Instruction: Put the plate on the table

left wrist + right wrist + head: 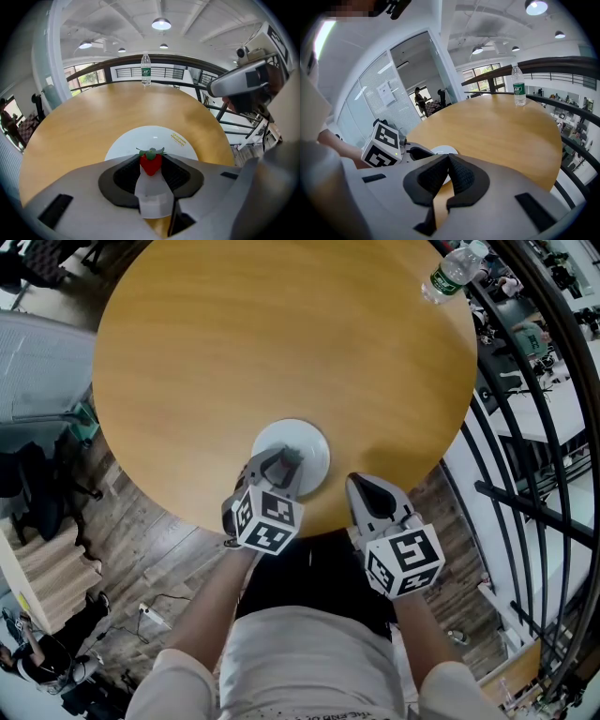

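A white plate lies flat on the round wooden table, close to its near edge. My left gripper hangs over the plate's near side, shut on a small red strawberry with a green leafy top. In the left gripper view the plate shows just beyond the fruit. My right gripper is to the right of the plate at the table's edge, jaws shut with nothing between them. In the right gripper view the plate peeks out behind the closed pads.
A clear water bottle with a green label stands at the table's far right rim. A dark metal railing curves along the right side. An office chair sits to the left.
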The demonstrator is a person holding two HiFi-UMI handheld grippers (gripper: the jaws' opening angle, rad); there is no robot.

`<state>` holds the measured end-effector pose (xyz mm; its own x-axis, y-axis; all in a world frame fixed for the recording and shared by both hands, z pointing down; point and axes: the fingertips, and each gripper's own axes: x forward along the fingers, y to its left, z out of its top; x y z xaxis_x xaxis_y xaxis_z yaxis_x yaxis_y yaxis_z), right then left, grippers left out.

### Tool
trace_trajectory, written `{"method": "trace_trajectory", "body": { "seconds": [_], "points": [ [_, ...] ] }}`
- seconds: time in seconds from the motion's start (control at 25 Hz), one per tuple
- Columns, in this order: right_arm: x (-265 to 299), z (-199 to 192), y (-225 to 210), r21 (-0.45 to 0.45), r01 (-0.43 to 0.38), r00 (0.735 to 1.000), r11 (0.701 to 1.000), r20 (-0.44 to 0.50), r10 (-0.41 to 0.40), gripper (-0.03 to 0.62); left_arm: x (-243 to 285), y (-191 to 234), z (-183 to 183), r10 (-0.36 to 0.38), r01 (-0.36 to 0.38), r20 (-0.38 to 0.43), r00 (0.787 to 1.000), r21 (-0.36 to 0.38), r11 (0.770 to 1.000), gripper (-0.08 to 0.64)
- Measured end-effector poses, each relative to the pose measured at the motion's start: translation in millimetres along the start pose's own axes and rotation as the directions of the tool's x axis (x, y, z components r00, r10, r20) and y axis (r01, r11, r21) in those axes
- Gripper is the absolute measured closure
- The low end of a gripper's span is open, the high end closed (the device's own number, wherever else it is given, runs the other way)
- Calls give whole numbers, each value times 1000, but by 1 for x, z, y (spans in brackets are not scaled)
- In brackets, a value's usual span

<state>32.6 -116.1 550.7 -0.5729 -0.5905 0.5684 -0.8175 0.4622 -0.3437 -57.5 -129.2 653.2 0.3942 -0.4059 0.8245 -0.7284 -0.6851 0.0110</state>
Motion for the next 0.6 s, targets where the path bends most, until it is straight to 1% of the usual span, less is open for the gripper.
{"method": "trace_trajectory", "body": {
  "seconds": [0.24, 0.44, 0.6],
  "points": [
    [-1, 0, -1, 0, -3, 1000, 1000, -1, 3, 572, 1, 1, 1, 5, -5, 1, 1000, -9, 1000, 395],
    [-3, 1, 0, -3, -4, 1000, 1000, 1, 4, 572, 0, -1, 1, -11, 11, 2, 1000, -17, 1000, 359],
    [-3, 4, 2, -7, -5, 1000, 1000, 3, 5, 572, -6, 0, 4, -7, 7, 15, 1000, -19, 1000, 350]
  ]
}}
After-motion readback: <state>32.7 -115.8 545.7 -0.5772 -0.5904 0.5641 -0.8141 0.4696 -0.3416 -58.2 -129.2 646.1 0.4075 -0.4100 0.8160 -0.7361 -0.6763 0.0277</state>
